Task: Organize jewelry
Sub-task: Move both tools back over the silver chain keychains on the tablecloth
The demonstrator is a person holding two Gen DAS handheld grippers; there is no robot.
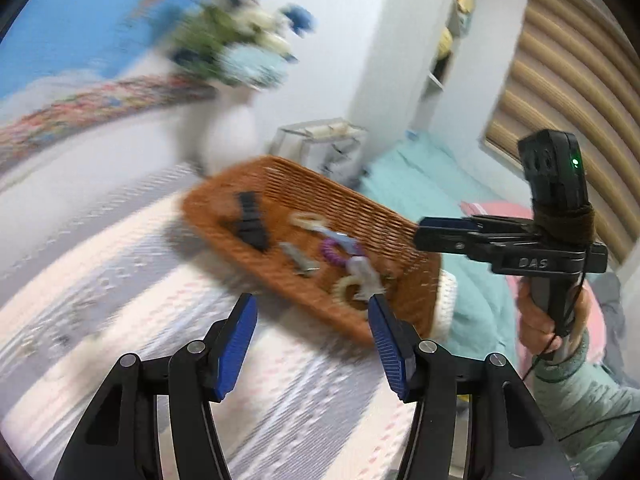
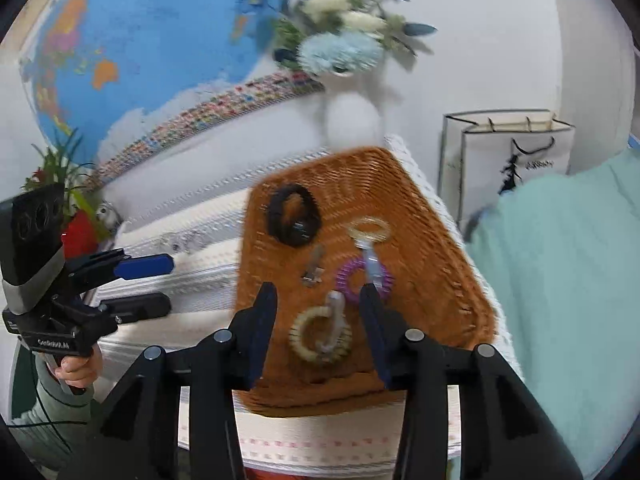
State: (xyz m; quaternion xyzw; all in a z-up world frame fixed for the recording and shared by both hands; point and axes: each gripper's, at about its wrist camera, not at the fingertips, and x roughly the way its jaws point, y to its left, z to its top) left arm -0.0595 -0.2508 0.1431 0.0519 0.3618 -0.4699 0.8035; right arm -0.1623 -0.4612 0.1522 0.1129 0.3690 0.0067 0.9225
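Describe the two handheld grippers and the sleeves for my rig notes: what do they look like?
Both are black pistol-grip tools. The left gripper has ribbed blue pads; the right gripper has dark blue pads, and a camera block with a green light, bound with dark cord, seen from the left wrist. A thin black cable trails. Sleeves are pale green fleece.

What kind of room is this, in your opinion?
Probably a bedroom in a home: a bed with a teal blanket lies beside the table, a world map hangs on the wall, and a white vase of artificial flowers stands behind the wicker tray.
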